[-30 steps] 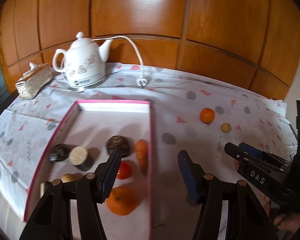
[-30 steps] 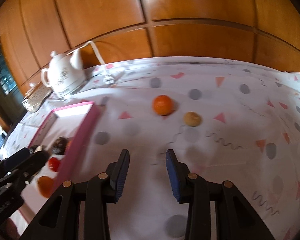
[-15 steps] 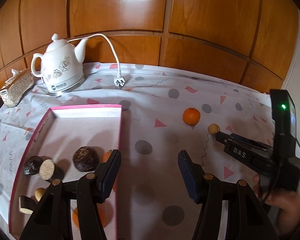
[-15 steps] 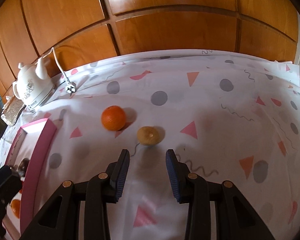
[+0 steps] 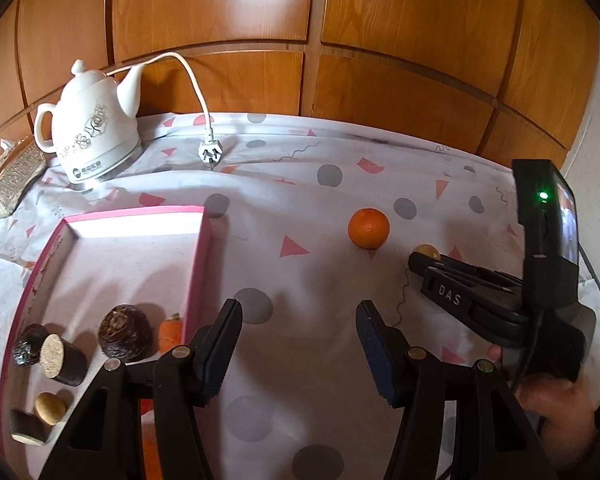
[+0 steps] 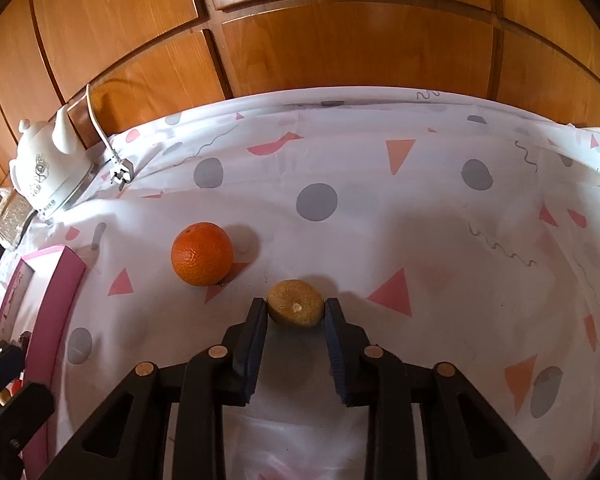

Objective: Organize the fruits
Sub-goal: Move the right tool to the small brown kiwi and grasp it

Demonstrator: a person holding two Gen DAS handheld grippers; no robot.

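White patterned tablecloth (image 6: 380,208) with grey dots and pink triangles, wood-panel wall behind. In the right wrist view a white kettle (image 6: 46,168) sits at upper left, its unplugged cord end (image 6: 122,174) lying on the cloth beside it. A pink-rimmed tray (image 5: 198,264) fills the lower left of the left wrist view, holding dark round fruits (image 5: 126,338), cut brown pieces (image 5: 56,358) and a carrot-like orange piece (image 5: 170,332) against the tray's right wall. A patterned box (image 5: 12,176) lies at the left edge, near the kettle.

An orange (image 6: 202,254) rests on the cloth left of centre in the right wrist view, apart from the gripper, nothing blocking it. Just right of and below it lies a small yellow-brown fruit (image 6: 296,304), on the cloth.

Right gripper (image 6: 296,308) — jaws have just been closing, and the yellow-brown fruit sits between the tips, both pads touching its sides. Clamped on it, fruit on the table. A hand (image 5: 552,404) holds this gripper at the lower right of the left wrist view.

Left gripper (image 5: 298,316) — jaws apart, nothing between them, only bare cloth beneath, just right of the tray's wall.
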